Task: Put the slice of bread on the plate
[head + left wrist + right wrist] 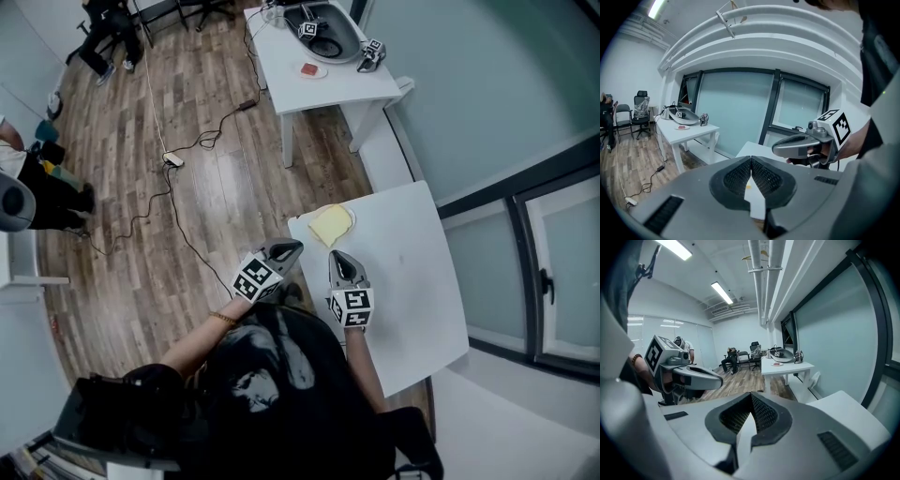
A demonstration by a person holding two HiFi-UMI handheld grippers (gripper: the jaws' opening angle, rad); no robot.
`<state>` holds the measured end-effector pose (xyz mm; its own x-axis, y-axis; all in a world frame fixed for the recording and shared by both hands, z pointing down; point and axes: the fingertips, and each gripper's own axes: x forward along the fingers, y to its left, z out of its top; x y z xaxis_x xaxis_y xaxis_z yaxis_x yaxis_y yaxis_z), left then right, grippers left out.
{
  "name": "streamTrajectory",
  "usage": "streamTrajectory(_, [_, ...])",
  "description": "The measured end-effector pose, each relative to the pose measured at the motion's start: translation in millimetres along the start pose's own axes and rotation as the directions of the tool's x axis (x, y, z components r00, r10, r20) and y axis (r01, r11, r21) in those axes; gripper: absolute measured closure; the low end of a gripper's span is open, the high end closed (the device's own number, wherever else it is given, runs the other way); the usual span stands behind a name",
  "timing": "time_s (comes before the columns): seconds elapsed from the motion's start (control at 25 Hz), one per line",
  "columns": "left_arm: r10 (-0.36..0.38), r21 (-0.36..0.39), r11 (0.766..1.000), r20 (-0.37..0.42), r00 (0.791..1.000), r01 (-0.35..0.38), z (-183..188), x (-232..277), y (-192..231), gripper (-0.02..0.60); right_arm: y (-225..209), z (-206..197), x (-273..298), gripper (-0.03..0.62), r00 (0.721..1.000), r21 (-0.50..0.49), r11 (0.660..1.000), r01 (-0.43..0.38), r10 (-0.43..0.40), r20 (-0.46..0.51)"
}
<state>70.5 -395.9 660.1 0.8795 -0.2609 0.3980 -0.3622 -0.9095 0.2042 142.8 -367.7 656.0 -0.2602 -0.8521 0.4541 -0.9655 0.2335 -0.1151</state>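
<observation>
A pale yellow slice of bread (330, 225) lies on a white plate (352, 217) at the far left corner of the white table (412, 272). My left gripper (292, 247) hangs at the table's left edge, just short of the plate, its jaws shut with nothing between them (751, 163). My right gripper (340, 259) hovers over the table a little nearer than the bread, also shut and empty (751, 397). Each gripper shows in the other's view: the right gripper (799, 146) and the left gripper (696, 376). The grippers' own bodies hide the bread in both gripper views.
A second white table (328, 84) stands farther off, carrying a grey pan (328, 37) and a small plate with something red (313, 69). Cables (178, 159) run over the wooden floor. Chairs and a seated person are at the left. A window wall runs along the right.
</observation>
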Motion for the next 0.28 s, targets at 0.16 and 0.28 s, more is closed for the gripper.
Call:
streamTrajectory(0.16, [-0.005, -0.011, 1.0, -0.01, 1.0, 0.005, -4.1, -1.2, 0.0, 0.589, 5.5, -1.4, 1.0, 0.583, 1.0, 0.001, 1.0, -0.018, 0.018, -0.001])
streamTrajectory(0.28, [-0.019, -0.024, 1.0, -0.024, 1.0, 0.018, -9.4, -0.3, -0.6, 0.589, 7.2, -5.5, 1.8, 0.583, 1.0, 0.011, 1.0, -0.021, 0.021, -0.004])
